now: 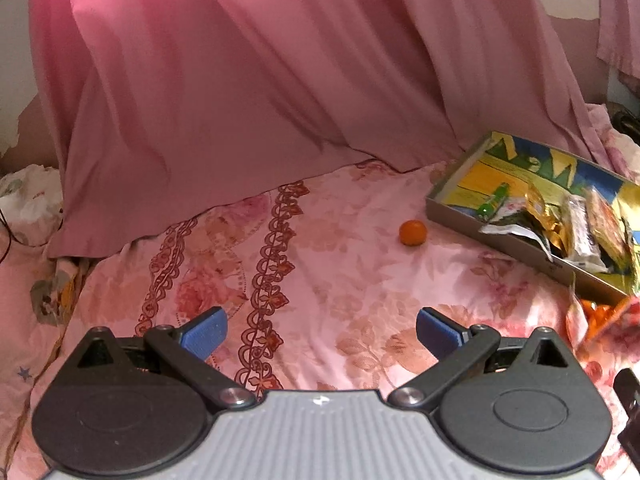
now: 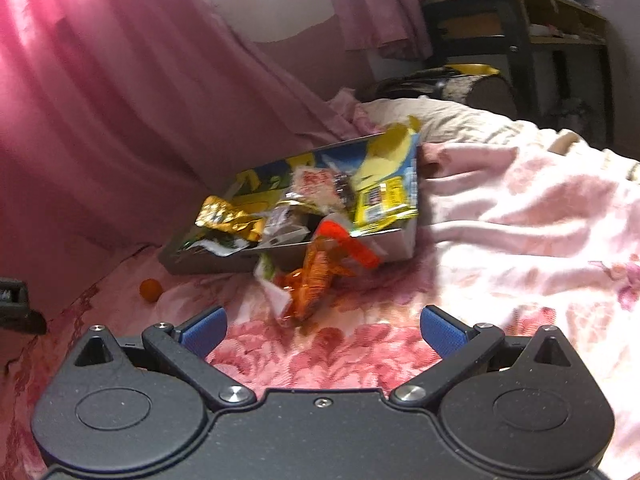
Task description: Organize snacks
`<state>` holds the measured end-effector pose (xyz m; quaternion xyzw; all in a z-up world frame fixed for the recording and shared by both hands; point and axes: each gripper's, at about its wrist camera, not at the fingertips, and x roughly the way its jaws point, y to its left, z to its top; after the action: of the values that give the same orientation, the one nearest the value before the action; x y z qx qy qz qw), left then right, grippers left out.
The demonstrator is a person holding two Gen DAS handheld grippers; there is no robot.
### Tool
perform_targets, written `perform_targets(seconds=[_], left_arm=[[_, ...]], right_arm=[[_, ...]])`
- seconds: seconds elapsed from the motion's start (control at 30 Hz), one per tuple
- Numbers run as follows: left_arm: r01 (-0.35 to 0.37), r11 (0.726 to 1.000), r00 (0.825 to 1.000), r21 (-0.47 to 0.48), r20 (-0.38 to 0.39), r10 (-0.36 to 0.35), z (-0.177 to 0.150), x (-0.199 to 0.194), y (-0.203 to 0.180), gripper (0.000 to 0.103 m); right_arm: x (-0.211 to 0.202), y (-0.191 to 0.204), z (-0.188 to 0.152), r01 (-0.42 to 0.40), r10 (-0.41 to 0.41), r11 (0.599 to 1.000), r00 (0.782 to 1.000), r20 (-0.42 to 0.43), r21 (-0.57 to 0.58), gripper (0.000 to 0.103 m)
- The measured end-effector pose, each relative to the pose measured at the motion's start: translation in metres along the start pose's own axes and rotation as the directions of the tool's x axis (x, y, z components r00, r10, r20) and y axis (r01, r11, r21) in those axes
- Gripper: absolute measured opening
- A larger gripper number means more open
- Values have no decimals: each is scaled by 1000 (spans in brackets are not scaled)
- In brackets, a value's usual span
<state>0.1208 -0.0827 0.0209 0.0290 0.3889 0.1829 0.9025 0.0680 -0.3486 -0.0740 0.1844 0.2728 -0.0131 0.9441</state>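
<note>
Presently, both of your grippers stand over the bed (image 1: 328, 264), which is covered in a pink floral sheet. Your left gripper (image 1: 322, 334) has its jaws spread wide with nothing between the blue pads (image 1: 204, 334). Your right gripper (image 2: 322, 334) shows the same: jaws wide apart, empty.

The snacks are gathered in a shallow cardboard box (image 1: 460, 216) with a yellow and blue printed lining; it lies on the bed against the pink curtain (image 1: 240, 80). Inside it you have a gold foil packet (image 2: 230, 216), a pale wrapper with red print (image 2: 316, 186), a yellow packet (image 2: 384, 200) and a small green item (image 1: 494, 200); the rest is too jumbled to identify.

One orange packet (image 2: 316, 276) hangs over the box's near wall and trails onto the sheet, just ahead of your right gripper. It is motion-blurred in the right wrist view.

A small round orange fruit (image 1: 413, 233) sits alone on the sheet, near the box's left corner and not touching it.

A dark shelf unit (image 2: 520, 28) stands beyond the bed on the right.
</note>
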Motion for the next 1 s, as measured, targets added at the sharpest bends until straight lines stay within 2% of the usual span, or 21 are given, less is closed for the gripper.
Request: perform_targets(seconds=[0.23, 0.37, 0.63, 0.73, 1.0], left_arm=[[84, 996, 995, -2, 48, -84, -8, 4, -1, 103], [120, 993, 991, 1, 67, -120, -13, 7, 0, 103], [177, 982, 977, 70, 105, -184, -15, 25, -5, 103], [206, 972, 969, 108, 113, -218, -15, 38, -7, 103], [287, 949, 950, 132, 89, -300, -10, 89, -1, 103]], right_arm=[[6, 9, -5, -10, 10, 999, 1000, 0, -36, 102], [8, 15, -8, -9, 8, 996, 1000, -4, -94, 102], [15, 16, -6, 12, -12, 995, 1000, 0, -100, 102], [13, 20, -6, 13, -11, 993, 1000, 17, -116, 102], [16, 40, -8, 13, -3, 976, 999, 47, -218, 102]])
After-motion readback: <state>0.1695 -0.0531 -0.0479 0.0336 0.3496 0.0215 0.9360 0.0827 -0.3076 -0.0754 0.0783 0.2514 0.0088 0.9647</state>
